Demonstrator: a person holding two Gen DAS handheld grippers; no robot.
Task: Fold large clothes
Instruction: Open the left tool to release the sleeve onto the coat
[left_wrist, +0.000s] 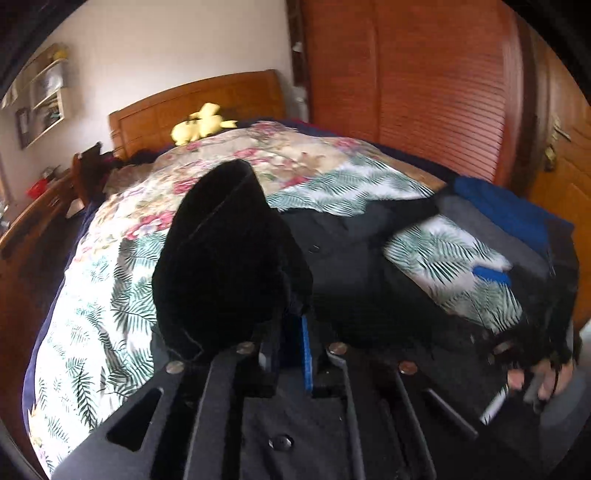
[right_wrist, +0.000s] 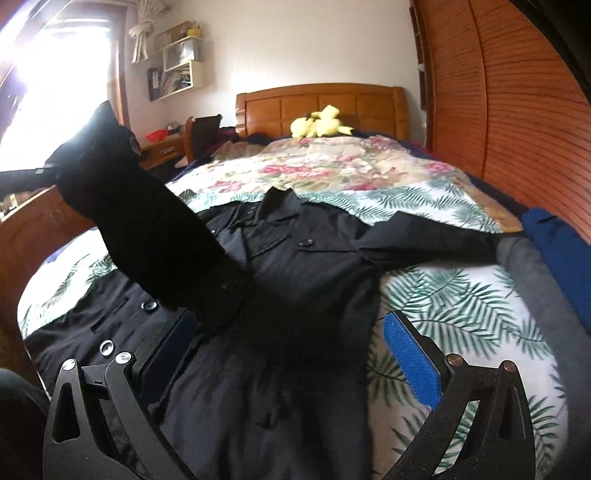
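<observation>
1. Black shirt (right_wrist: 295, 258) spread face-up on a bed (right_wrist: 461, 314), collar toward the headboard (right_wrist: 321, 107), buttons and chest pockets showing.
2. Left gripper (left_wrist: 291, 332) pinched tight on the shirt's left sleeve (left_wrist: 225, 251), jaws nearly together, dark cloth bunched between the blue pads and standing up in front of the lens.
3. Same sleeve seen from the right wrist view (right_wrist: 147, 229) lifted well off the bed, running up and to the left away from the shirt body, with the far end held high near the window (right_wrist: 55, 74).
4. Right gripper (right_wrist: 291, 354) wide open, nothing between the fingers, hanging over the lower front of the shirt; blue pad of one finger (right_wrist: 410, 362) over the leaf-print cover, the other finger over the button strip.
5. Other sleeve (right_wrist: 424, 243) lying flat, stretched out to the right across the cover, its end touching a grey garment (right_wrist: 528, 273) at the bed edge.
6. Blue garment (right_wrist: 561, 251) just beside the grey one, against the wooden wardrobe (right_wrist: 509, 110).
7. Yellow plush toy (right_wrist: 317, 125) at the head of the bed, well apart from the shirt.
8. Bare fingers of a hand (left_wrist: 535, 376) at the right edge of the left wrist view, blurred, possibly gripping the right tool's handle.
</observation>
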